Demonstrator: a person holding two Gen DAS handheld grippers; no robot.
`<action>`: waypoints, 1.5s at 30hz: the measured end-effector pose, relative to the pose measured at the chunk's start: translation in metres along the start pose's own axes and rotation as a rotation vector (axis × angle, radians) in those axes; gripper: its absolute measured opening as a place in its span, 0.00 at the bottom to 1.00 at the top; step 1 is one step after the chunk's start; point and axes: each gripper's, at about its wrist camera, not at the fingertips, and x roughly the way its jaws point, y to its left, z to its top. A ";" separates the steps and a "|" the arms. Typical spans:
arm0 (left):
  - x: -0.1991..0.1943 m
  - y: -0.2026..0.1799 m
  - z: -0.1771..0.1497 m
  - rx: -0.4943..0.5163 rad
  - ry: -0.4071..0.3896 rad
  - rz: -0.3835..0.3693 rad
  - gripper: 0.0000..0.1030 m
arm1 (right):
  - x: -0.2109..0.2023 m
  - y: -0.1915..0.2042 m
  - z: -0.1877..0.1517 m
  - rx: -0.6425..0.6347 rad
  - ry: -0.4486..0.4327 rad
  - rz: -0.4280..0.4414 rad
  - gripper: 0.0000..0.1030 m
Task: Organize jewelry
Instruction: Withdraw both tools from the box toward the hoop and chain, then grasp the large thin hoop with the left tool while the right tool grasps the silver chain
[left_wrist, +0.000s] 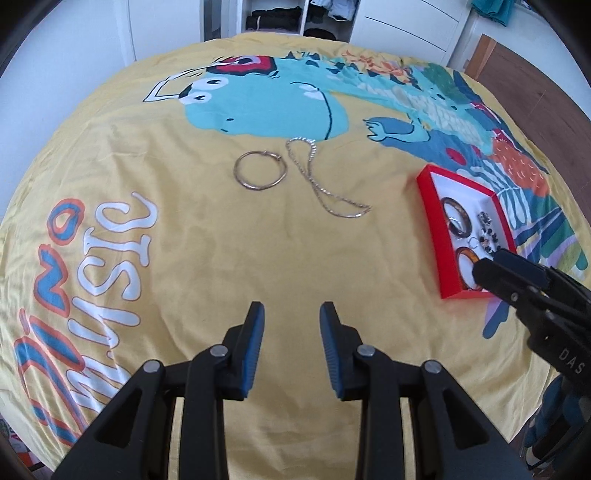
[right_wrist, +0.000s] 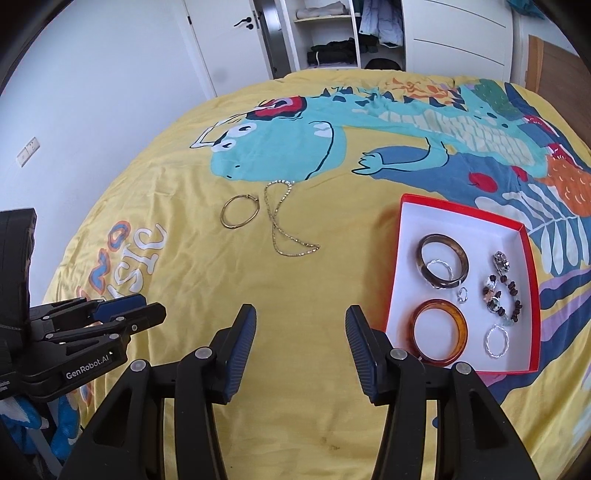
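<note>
On the yellow bedspread, gold hoop touches chain necklace.

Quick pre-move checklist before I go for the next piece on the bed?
1. Left claw open, nothing held: ok.
2. Right claw open, nothing held: ok.
3. Gold bangle still on the bedspread, unobstructed: ok.
4. Chain lies beside the bangle; touching or apart: cannot tell.
5. Red box has bare floor at its far end: ok.
6. Everything packed: not ok, bangle and chain remain outside.
</note>
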 end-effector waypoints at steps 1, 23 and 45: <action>0.002 0.004 -0.001 -0.013 0.002 0.004 0.29 | 0.001 0.002 0.000 -0.006 0.004 0.005 0.49; 0.079 0.057 0.056 -0.149 0.005 0.055 0.29 | 0.070 -0.007 0.031 -0.089 0.067 0.051 0.48; 0.182 0.068 0.135 -0.079 0.039 0.041 0.27 | 0.198 0.020 0.085 -0.159 0.144 0.127 0.37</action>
